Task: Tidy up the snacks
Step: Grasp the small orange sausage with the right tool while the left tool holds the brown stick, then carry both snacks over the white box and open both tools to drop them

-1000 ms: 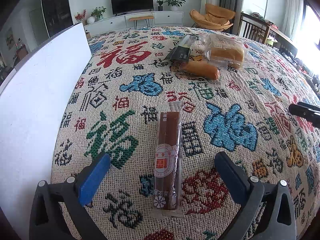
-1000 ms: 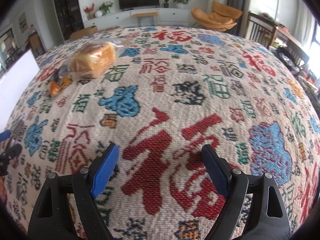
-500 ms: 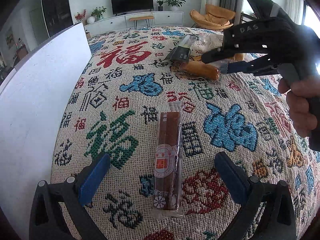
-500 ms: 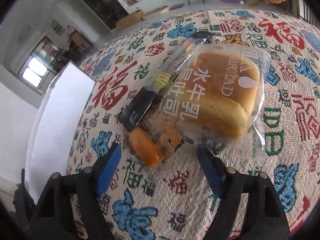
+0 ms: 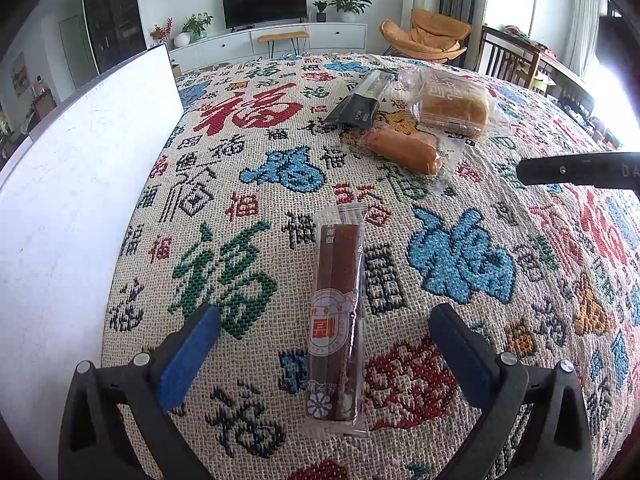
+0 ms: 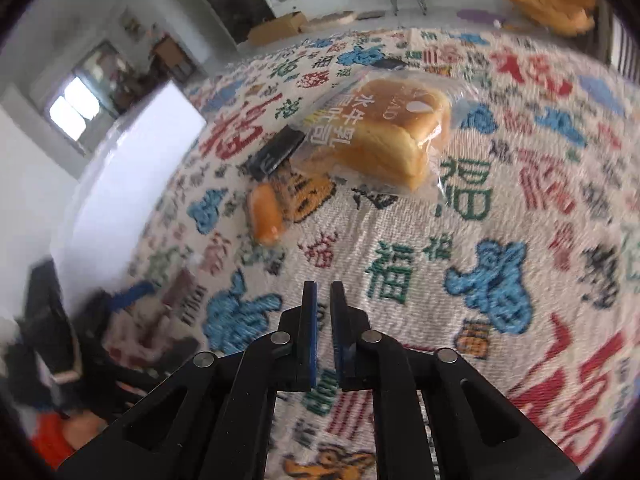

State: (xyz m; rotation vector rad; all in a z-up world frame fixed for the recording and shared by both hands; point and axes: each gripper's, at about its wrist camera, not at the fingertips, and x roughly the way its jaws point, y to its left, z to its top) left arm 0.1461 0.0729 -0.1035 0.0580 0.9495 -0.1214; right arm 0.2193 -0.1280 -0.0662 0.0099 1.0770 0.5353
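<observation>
Two grippers: left gripper (image 5: pixel 320 344) gapes wide astride the long brown bar in clear wrapper (image 5: pixel 336 316), lower centre, untouched. Right gripper (image 6: pixel 323 312) is pinched closed on nothing. Lower squarely, clamp mid-bar; wrapped bread loaf (image 6: pixel 384 136) waits at upper centre.

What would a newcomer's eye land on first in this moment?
First the loud woven tablecloth covered in red, blue and green characters. Then the long brown snack bar in clear wrap lying between the open fingers of the left gripper. Farther back, a bagged bread loaf, an orange roll and a dark packet cluster together, while the right gripper is shut on nothing.
</observation>
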